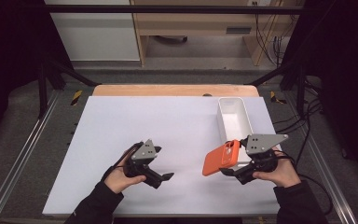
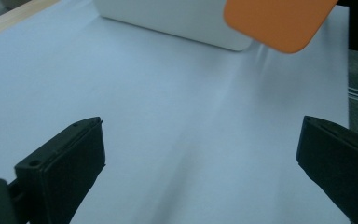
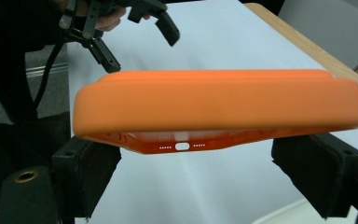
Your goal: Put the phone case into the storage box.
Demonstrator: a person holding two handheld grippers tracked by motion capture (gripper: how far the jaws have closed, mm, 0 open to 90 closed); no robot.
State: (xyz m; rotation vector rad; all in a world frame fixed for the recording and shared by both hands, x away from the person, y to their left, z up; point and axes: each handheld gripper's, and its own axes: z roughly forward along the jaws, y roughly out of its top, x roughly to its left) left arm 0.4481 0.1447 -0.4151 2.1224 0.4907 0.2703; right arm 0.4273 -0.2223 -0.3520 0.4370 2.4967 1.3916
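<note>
High view: the right gripper (image 1: pixel 230 171) is grasping an orange phone case (image 1: pixel 221 157) by one edge and is holding it tilted above the white table sheet (image 1: pixel 135 126), just in front of the near end of the white rectangular bin (image 1: pixel 234 117). The left gripper (image 1: pixel 164 178) is hovering over the sheet at the left, well apart from the case, with its jaws spread and nothing between them. A person's hand is gripping each tool.

Left gripper view: the two black jaws are standing wide apart over bare sheet, released. The rounded corner of the phone case (image 2: pixel 279 21) is hanging at the top right, in front of the wall of the bin (image 2: pixel 177 18).

Right gripper view: the jaws are clenching the phone case (image 3: pixel 219 105) from both sides, its port cut-out facing the camera. Beyond it, the left gripper (image 3: pixel 142 21) is hanging above the sheet (image 3: pixel 214 42).
</note>
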